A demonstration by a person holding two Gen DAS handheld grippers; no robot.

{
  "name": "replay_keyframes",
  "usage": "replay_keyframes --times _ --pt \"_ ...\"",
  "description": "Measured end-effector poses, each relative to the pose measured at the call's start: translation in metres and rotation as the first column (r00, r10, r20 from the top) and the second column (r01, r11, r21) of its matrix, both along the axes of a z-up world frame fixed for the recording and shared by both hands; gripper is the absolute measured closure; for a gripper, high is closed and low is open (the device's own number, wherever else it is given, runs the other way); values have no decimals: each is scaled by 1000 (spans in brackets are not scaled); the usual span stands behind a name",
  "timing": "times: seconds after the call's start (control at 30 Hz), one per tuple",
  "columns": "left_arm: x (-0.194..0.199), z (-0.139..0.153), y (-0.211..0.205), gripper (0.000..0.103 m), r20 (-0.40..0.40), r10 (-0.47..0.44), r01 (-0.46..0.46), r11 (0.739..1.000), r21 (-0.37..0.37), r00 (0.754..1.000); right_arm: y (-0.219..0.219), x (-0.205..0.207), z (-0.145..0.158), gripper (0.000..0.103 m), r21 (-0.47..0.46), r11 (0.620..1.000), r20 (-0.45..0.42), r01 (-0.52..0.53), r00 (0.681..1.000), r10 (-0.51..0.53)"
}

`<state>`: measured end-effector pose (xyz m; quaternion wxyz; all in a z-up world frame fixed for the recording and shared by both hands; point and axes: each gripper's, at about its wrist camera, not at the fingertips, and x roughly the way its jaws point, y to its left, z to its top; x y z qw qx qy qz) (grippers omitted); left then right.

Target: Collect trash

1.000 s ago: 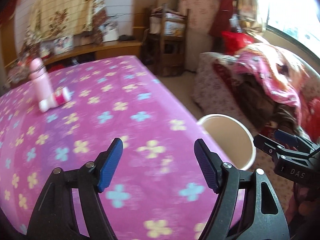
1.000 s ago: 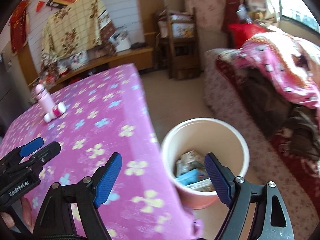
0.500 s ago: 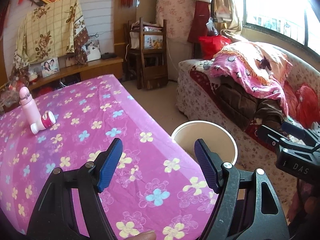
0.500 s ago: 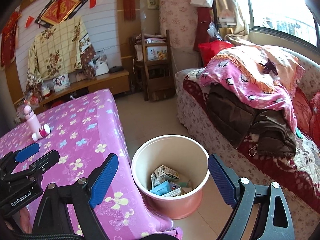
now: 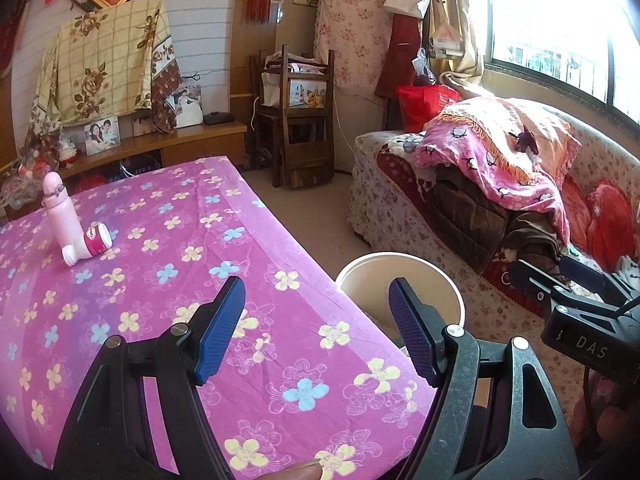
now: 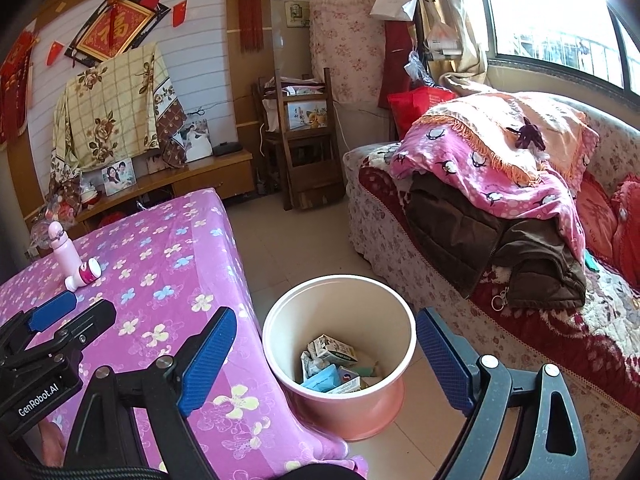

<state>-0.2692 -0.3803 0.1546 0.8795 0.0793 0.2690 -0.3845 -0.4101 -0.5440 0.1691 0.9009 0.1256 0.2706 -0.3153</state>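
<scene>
Right wrist: bin [image 6: 340, 360] between tool [image 6: 324, 344] fingers.

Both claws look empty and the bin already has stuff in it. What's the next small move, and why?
Probably reach the left claw forward-left toward the small pink-and-white bottle lying against the upright pink bottle. Both claws are open and empty, the bin holds cartons, and that bottle is the only trash-like item visible on the tablecloth.

A soft printed cloth covers the table [image 6: 168, 272], the bin [image 6: 280, 364] is smooth glossy plastic holding crumpled paper cartons [image 6: 334, 352], and the chair [image 5: 306, 120] is dark wood.
</scene>
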Motion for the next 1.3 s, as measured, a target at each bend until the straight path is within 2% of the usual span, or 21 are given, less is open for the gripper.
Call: replay_keyframes --times 0.67,1.3 --pt "-12 4 4 30 23 -17 17 1000 2 1000 5 -7 6 13 -3 1000 5 9 1000 -9" --pt "-7 2 13 30 -1 -16 16 1000 -1 1000 9 -6 9 13 -2 1000 -10 11 1000 -11"
